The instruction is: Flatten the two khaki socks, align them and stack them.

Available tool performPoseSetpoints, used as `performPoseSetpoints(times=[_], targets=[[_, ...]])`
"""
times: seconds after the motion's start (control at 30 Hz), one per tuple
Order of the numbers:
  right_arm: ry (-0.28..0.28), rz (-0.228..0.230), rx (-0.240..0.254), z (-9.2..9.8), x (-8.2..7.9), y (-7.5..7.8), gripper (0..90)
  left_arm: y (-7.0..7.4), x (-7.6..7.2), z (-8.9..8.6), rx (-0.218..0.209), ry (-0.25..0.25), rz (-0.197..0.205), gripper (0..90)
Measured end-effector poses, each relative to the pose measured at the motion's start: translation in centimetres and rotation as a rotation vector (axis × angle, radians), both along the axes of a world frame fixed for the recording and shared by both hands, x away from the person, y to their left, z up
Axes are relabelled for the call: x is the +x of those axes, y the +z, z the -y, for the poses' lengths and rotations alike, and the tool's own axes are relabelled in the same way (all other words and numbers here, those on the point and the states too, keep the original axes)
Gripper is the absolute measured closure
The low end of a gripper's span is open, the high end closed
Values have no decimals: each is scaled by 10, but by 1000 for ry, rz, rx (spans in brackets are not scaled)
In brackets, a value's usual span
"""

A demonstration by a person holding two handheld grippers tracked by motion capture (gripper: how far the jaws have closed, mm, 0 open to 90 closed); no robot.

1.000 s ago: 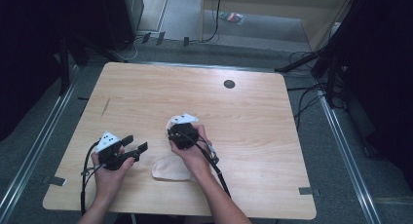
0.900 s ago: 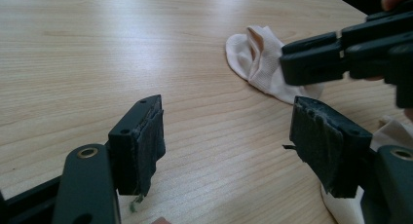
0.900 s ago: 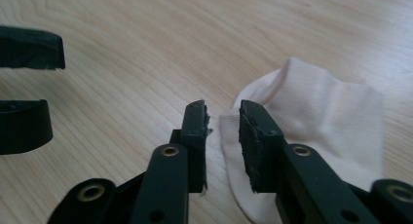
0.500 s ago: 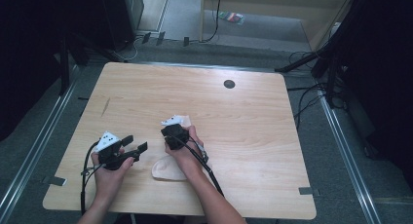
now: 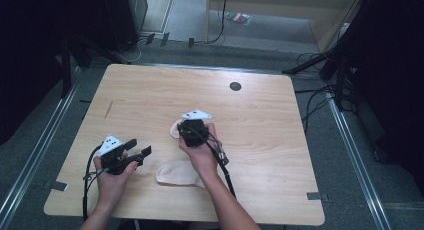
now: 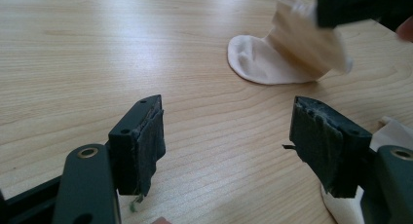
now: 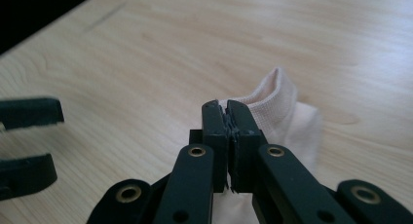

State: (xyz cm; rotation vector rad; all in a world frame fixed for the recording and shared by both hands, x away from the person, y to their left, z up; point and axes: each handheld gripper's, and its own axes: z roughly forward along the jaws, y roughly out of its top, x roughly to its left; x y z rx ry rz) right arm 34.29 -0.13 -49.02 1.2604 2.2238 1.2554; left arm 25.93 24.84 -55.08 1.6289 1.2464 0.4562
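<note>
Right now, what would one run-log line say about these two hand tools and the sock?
right gripper: shut on sock, jaws just closed, one end raised off table | left gripper: open, empty, beside it

The table (image 5: 300, 140) is being viewed from high above, while both gripper views are looking closely across its wood, sharing the sock (image 6: 272, 63).

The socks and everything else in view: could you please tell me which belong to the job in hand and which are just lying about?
In the job:
held sock
second sock
right tongs
left tongs

Lying about:
table's black grommet
floor cables
</note>
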Motion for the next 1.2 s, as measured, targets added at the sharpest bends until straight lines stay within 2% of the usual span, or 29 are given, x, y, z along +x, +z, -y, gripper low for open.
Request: performPoseSetpoints(times=[0.1,0.17,0.3,0.37,0.47,0.57,0.67,0.73,0.8,0.83,0.93,1.03,1.2], targets=[[-35,-8,64,24,5,9,875,0,0,0,1,0,0,290],[-54,-29,120,41,10,11,870,0,0,0,2,0,-1,290],[-130,-108,233,80,24,-2,869,0,0,0,5,0,-2,291],[-163,-133,250,93,29,-12,865,0,0,0,6,1,-3,291],[-207,-162,241,108,34,-26,844,0,0,0,7,2,-2,291],[-255,-157,231,124,38,-41,759,1,0,0,9,4,11,315],[-328,-183,240,139,38,-49,703,2,0,2,18,15,21,338],[-343,-149,242,145,36,-49,668,4,2,4,34,20,14,360],[-340,-126,227,146,33,-45,643,8,7,7,17,11,9,390],[-329,-109,219,147,33,-44,642,10,11,10,22,9,7,407],[-299,-105,203,145,33,-42,621,13,25,23,56,-26,-2,447],[-274,-95,190,142,35,-39,610,15,40,39,87,-52,9,521],[-256,-103,116,131,38,-42,569,14,67,64,139,-81,-20,586]])
